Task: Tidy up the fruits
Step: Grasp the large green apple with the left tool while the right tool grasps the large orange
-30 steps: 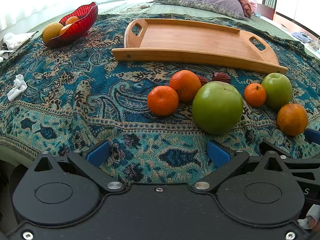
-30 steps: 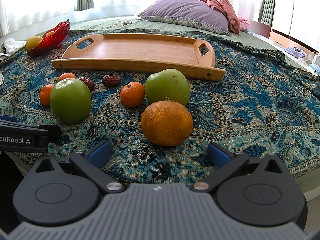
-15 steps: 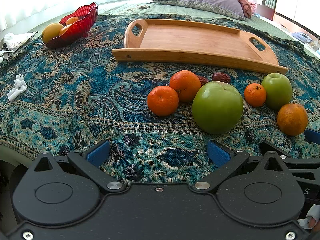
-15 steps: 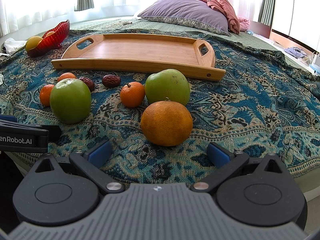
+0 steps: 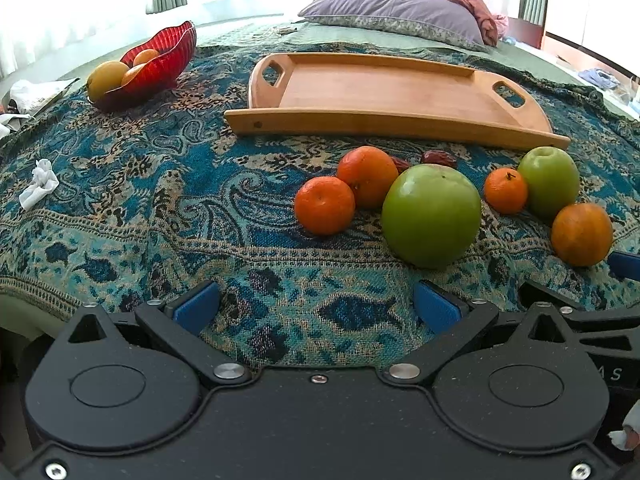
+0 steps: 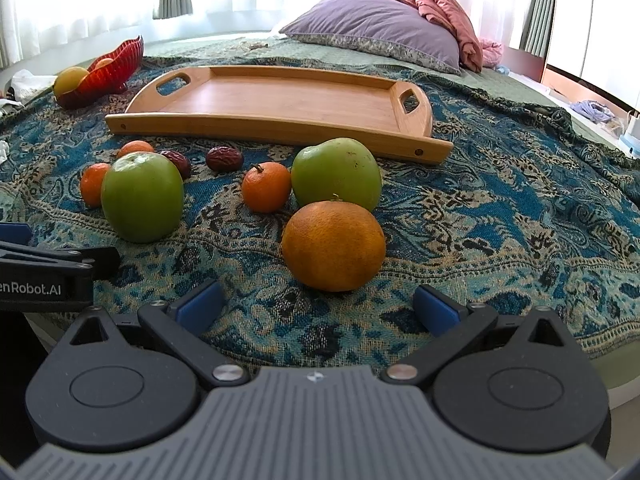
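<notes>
**Fruit sorting not yet begun**

A bed covered by a teal paisley woven blanket (image 5: 160, 200) is shown, with a purple pillow (image 6: 372, 24) at the far end and curtained windows behind. A shallow rectangular bamboo tray with cut-out handles (image 6: 280, 98) is laid across the middle of the bed, and nothing is seen in it. At the far left a red ribbed glass bowl (image 5: 160, 60) is seen with a few yellow-orange fruits in it.

All the loose fruit is gathered on the blanket, near of the tray: a large green apple (image 5: 431, 216), a smaller green apple (image 6: 336, 174), a big dull orange (image 6: 334, 246), three small mandarins (image 5: 325, 205) and two dark red dates (image 6: 224, 159).

The left gripper (image 5: 316, 306) is held spread wide and empty over bare blanket, left of the large apple. The right gripper (image 6: 316, 304) is likewise spread and empty, with the big orange just beyond its fingertips.

By this evidence no fruit has been placed on the tray; every piece is judged left to move, the big orange being the likeliest first pick.
</notes>
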### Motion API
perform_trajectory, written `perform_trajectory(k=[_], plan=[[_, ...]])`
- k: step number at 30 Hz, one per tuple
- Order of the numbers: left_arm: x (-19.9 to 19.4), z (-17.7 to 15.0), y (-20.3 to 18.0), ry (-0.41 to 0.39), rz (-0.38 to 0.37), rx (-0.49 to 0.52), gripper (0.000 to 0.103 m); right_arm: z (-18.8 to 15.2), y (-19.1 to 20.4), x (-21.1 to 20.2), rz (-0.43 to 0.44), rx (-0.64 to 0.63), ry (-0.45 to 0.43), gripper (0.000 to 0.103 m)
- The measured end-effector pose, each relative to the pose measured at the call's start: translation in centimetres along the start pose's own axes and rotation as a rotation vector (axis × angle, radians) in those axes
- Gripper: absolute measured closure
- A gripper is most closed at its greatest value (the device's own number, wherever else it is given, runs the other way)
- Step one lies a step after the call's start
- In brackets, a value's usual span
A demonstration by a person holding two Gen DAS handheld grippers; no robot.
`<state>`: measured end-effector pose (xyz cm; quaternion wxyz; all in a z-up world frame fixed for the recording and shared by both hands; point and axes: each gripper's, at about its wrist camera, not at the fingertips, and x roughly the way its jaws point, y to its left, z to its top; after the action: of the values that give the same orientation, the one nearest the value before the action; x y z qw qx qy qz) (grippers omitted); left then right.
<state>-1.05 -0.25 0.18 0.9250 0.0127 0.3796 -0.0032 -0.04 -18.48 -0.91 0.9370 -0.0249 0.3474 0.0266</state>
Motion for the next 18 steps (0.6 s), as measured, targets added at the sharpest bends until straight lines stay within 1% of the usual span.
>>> perform_trajectory(k=[2,3,4,6,9,11,13,18], plan=[[-0.1,0.2,0.1,0.001,-0.020,0.007,0.001,-0.1,0.0,-0.1,0.002,0.000,-0.008,0.000],[-0.1,0.2,0.1,0.000,-0.028,0.019,0.004,-0.2,0.0,-0.2,0.002,0.001,-0.013,0.000],[-0.2,0.4,0.2,-0.004,-0.046,0.035,0.010,-0.2,0.0,-0.3,0.002,-0.002,-0.018,0.000],[-0.6,0.6,0.2,-0.020,-0.082,0.070,0.018,-0.2,-0.2,-0.6,0.011,-0.002,-0.032,0.000],[-1.0,1.3,0.3,-0.018,-0.156,0.077,0.025,-0.3,-0.4,-1.3,0.032,-0.006,-0.066,0.002],[-1.1,1.9,0.5,-0.017,-0.211,0.061,0.027,-0.4,-0.5,-1.7,0.042,-0.007,-0.088,0.006],[-1.1,2.6,0.3,-0.020,-0.250,0.060,0.030,-0.3,-0.6,-2.0,0.049,-0.012,-0.105,0.009],[-0.8,3.9,-0.9,-0.032,-0.283,0.116,0.038,0.0,-0.7,-2.6,0.037,-0.025,-0.142,0.018]])
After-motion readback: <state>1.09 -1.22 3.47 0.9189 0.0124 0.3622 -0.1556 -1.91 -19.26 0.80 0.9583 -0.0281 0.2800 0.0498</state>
